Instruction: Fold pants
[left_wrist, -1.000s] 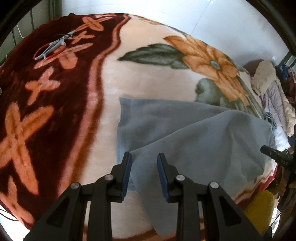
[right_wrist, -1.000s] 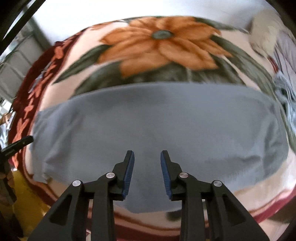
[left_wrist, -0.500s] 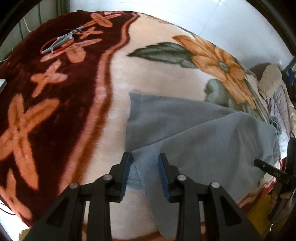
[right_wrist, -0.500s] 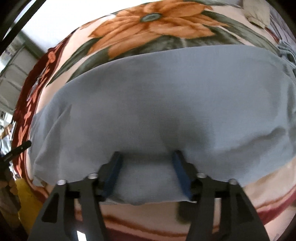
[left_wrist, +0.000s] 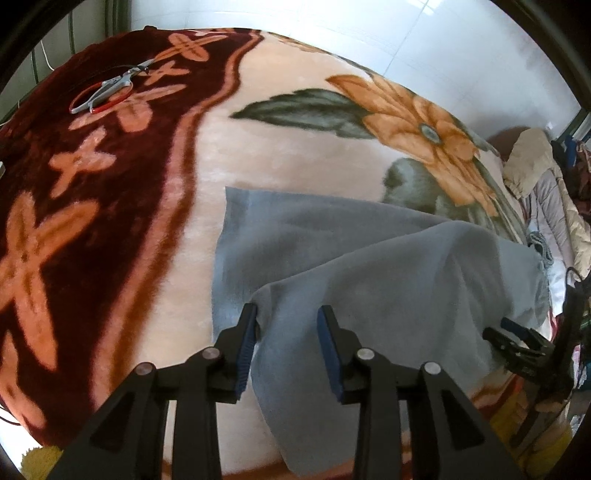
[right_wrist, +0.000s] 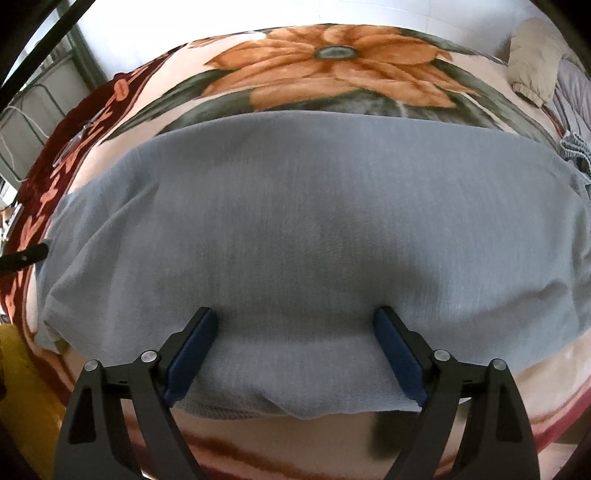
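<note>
Grey-blue pants (left_wrist: 388, 266) lie folded over on a floral blanket (left_wrist: 288, 158). The top layer bulges and its near edge hangs toward the bed's front edge. My left gripper (left_wrist: 288, 325) is open, its fingers straddling the near left corner of the top layer. In the right wrist view the pants (right_wrist: 314, 221) fill the middle. My right gripper (right_wrist: 295, 332) is wide open, its blue pads either side of the near edge of the cloth, touching or just above it. The right gripper also shows in the left wrist view (left_wrist: 517, 332) at the cloth's right edge.
Scissors with a red loop (left_wrist: 107, 92) lie on the dark red border at the far left. A beige and grey jacket (left_wrist: 535, 173) is heaped at the far right. A yellow object (right_wrist: 22, 387) sits below the bed's front edge. White wall behind.
My right gripper has opened wide and come down onto the near edge of the pants. My left gripper moved slightly forward over the cloth corner, still open.
</note>
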